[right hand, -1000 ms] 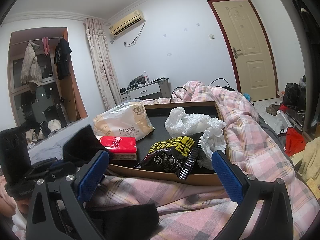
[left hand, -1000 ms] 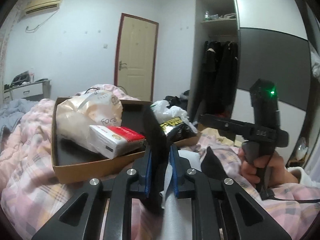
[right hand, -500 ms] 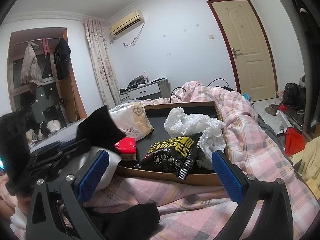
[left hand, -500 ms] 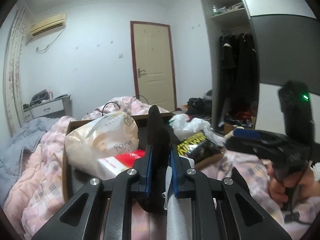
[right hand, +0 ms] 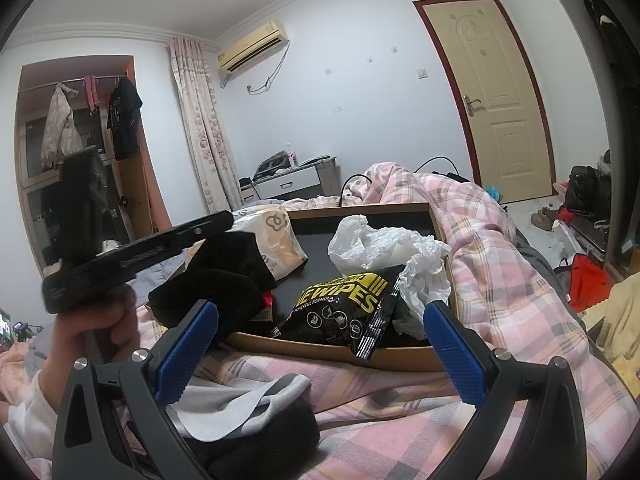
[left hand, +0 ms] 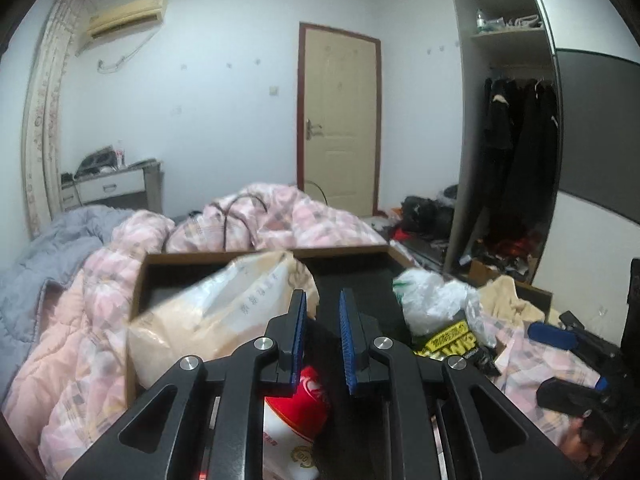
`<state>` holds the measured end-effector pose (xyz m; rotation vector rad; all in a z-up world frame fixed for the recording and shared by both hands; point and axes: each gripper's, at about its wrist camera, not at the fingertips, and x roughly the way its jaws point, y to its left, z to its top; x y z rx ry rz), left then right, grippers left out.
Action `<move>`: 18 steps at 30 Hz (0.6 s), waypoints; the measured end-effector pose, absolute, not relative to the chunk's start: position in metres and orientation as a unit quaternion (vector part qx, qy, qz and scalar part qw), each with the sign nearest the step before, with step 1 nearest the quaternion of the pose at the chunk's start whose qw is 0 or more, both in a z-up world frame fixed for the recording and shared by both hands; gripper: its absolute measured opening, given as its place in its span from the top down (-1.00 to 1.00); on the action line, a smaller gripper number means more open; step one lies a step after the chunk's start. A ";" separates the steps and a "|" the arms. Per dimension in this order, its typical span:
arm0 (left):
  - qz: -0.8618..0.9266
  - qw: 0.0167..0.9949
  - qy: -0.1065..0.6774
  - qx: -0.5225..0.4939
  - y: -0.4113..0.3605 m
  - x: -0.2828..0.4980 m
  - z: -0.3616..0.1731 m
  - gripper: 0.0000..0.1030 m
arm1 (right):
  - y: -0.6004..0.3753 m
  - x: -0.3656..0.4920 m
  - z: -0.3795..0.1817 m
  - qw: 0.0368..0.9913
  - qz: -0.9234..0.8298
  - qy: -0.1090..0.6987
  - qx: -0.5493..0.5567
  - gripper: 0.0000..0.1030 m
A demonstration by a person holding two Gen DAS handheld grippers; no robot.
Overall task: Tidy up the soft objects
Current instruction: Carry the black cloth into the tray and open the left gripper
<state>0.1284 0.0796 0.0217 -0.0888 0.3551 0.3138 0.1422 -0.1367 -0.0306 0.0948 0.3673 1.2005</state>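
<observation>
I'm carrying a black cloth (right hand: 224, 280) in the left gripper (left hand: 323, 340), jaws nearly pressed together and pinching it, over the near left corner of the tray (right hand: 438, 224). Next I judge it needs lowering beside the tissue pack (left hand: 296, 408), then letting go. The right gripper (right hand: 320, 356) hangs spread, empty

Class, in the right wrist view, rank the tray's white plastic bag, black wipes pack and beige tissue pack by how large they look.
1. white plastic bag
2. black wipes pack
3. beige tissue pack, but it is partly hidden and farther off, so its rank is unsure.
</observation>
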 end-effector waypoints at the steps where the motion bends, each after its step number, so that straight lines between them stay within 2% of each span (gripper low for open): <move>1: 0.143 0.971 0.185 -0.049 0.079 0.130 0.018 0.76 | -0.137 0.143 -0.031 0.808 0.561 0.172 0.045 -0.99; 6: 0.129 0.970 0.200 -0.039 0.073 0.136 0.002 0.76 | -0.137 0.143 -0.031 0.808 0.561 0.173 0.045 -0.99; 12: 0.165 0.975 0.140 -0.039 0.073 0.104 0.019 0.74 | -0.137 0.143 -0.031 0.808 0.561 0.173 0.046 -0.99; 13: 0.169 0.976 0.132 -0.042 0.074 0.097 0.020 0.68 | -0.137 0.143 -0.031 0.808 0.561 0.172 0.045 -0.99; 15: 0.175 0.977 0.108 -0.052 0.075 0.077 0.020 0.01 | -0.137 0.142 -0.031 0.808 0.562 0.171 0.045 -0.99; 16: 0.177 0.978 0.097 -0.056 0.074 0.069 0.019 -0.85 | -0.137 0.143 -0.031 0.808 0.562 0.171 0.045 -0.99; 17: 0.178 0.979 0.071 -0.064 0.073 0.056 0.016 -1.00 | -0.137 0.143 -0.031 0.808 0.562 0.171 0.045 -0.99; 18: 0.172 0.981 0.036 -0.077 0.072 0.036 0.014 -1.00 | -0.138 0.143 -0.031 0.807 0.563 0.170 0.047 -0.99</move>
